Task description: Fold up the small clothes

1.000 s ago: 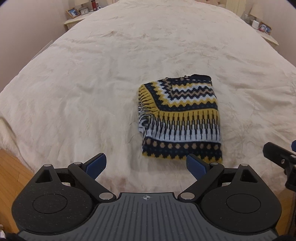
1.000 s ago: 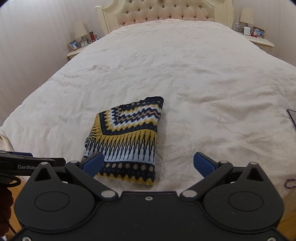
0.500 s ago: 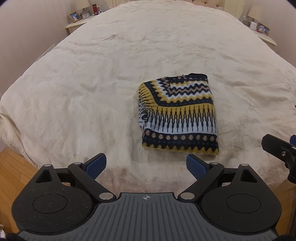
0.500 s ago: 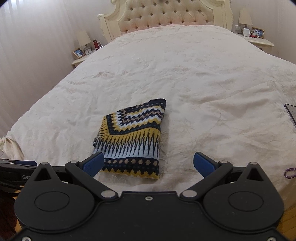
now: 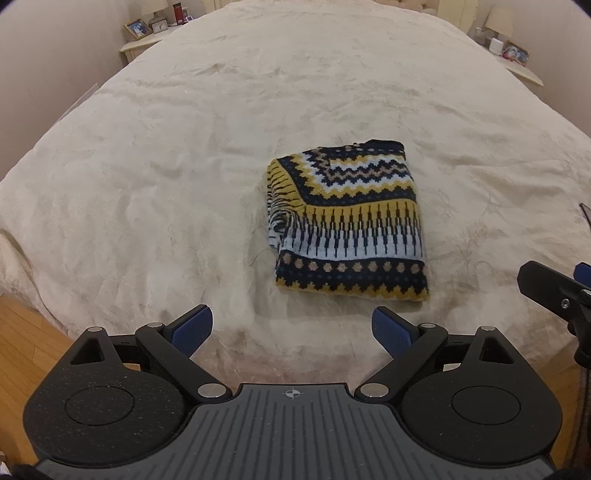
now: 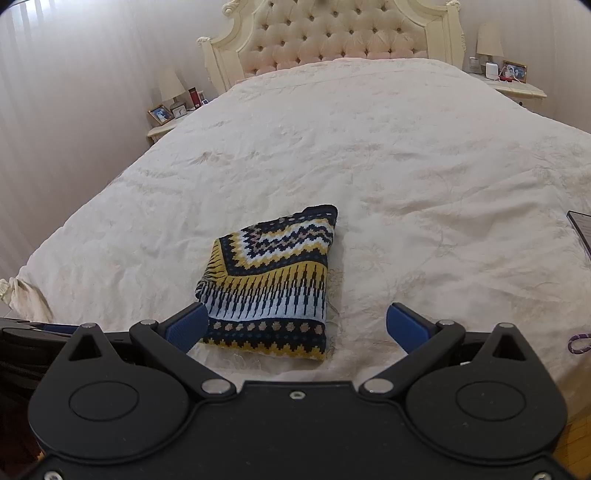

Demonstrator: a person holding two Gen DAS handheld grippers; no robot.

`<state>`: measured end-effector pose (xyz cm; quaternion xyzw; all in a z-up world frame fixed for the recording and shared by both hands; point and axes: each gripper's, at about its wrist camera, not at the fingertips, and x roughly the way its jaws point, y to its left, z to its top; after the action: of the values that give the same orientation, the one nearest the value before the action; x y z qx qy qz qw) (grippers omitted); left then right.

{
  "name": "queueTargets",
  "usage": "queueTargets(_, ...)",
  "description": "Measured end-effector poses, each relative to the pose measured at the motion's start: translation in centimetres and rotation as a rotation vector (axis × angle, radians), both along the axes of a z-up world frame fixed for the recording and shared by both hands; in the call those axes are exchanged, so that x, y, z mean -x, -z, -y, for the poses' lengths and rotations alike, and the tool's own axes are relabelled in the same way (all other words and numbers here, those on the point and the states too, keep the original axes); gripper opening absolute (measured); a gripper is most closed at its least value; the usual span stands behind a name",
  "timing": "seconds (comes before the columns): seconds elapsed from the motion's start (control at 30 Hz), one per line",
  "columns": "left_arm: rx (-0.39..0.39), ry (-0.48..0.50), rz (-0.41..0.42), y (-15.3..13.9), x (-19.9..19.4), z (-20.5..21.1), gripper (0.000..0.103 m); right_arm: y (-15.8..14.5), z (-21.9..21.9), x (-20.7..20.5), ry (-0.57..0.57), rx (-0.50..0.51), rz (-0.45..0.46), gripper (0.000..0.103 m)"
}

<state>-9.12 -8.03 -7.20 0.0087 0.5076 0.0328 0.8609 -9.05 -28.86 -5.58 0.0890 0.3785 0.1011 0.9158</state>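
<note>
A small knit sweater (image 5: 351,221) in navy, yellow and white zigzag bands lies folded into a neat rectangle on the cream bedspread (image 5: 184,155). In the right wrist view the same sweater (image 6: 273,280) sits just ahead and left of centre. My left gripper (image 5: 291,328) hangs open near the bed's foot edge, short of the sweater, with nothing between its blue pads. My right gripper (image 6: 295,325) is open too and empty, its left pad overlapping the sweater's near left corner in the picture. The right gripper's side (image 5: 554,291) shows at the left wrist view's right edge.
A tufted headboard (image 6: 332,33) stands at the far end, with nightstands (image 6: 166,125) carrying lamps and photo frames on both sides. A dark flat object (image 6: 581,232) lies at the bed's right edge. Wooden floor (image 5: 22,332) shows at lower left.
Both grippers have pulled back and risen from the sweater, which now looks smaller and farther. The sweater itself has stayed put, and both grippers stay open.
</note>
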Motion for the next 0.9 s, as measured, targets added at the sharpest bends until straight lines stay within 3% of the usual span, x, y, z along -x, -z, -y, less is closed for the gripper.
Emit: queueTargets(0.9,0.004,-0.005,-0.012,0.00,-0.04,-0.53,0.094,-0.09,-0.78,0.14,-0.012,0.003,-0.011,0.103)
